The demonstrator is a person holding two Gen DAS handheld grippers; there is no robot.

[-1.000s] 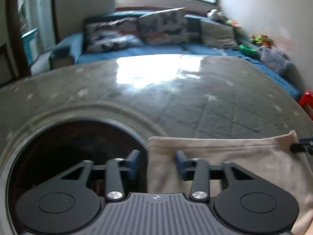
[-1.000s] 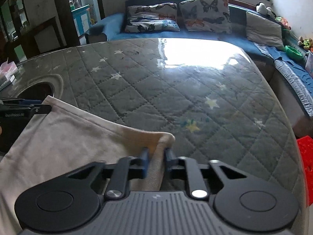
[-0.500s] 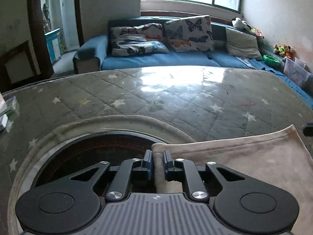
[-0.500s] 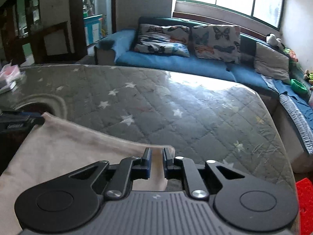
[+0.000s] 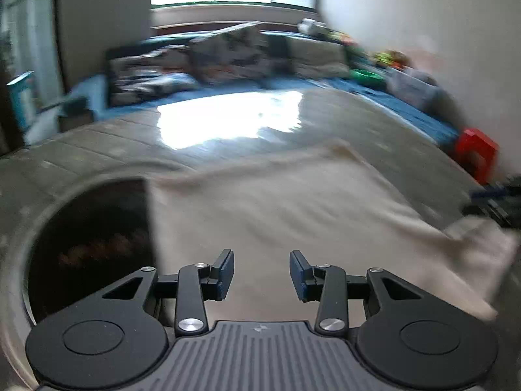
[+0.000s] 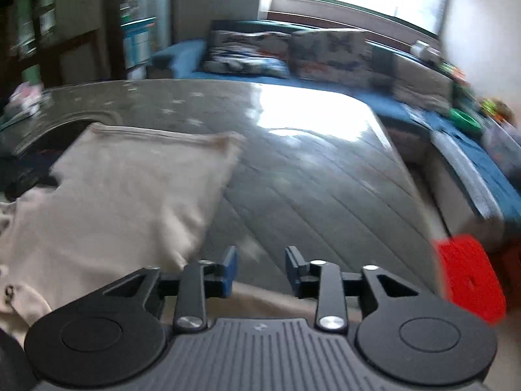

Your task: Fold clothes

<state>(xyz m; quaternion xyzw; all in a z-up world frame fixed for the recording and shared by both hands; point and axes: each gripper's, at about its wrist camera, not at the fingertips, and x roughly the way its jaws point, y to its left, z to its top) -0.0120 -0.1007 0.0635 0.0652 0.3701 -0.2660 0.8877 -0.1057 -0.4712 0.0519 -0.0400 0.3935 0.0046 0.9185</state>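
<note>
Whereas both claws were clenched on the cloth's far hem half a second ago, the left gripper (image 5: 261, 270) and right gripper (image 6: 260, 267) now gape, released. The beige fabric garment (image 5: 276, 202) lies doubled on the grey quilted tabletop (image 6: 309, 169); one fold laid.

Left gripper (image 5: 261, 270): jaws spread apart, nothing between the blue-padded fingertips (image 5: 225, 268), positioned over the near part of the beige garment (image 5: 276, 202). Garment lies spread flat on the quilted grey table cover (image 5: 97, 150); its left edge overlaps the round dark opening (image 5: 88, 247) in the table. Far hem runs across the cover below a bright window reflection. At the right border, the right gripper (image 5: 495, 200) sits at the garment's raised right corner; grip state not discernible. Blue sofa (image 5: 293, 81) with cushions behind. Frame is motion-blurred.
</note>
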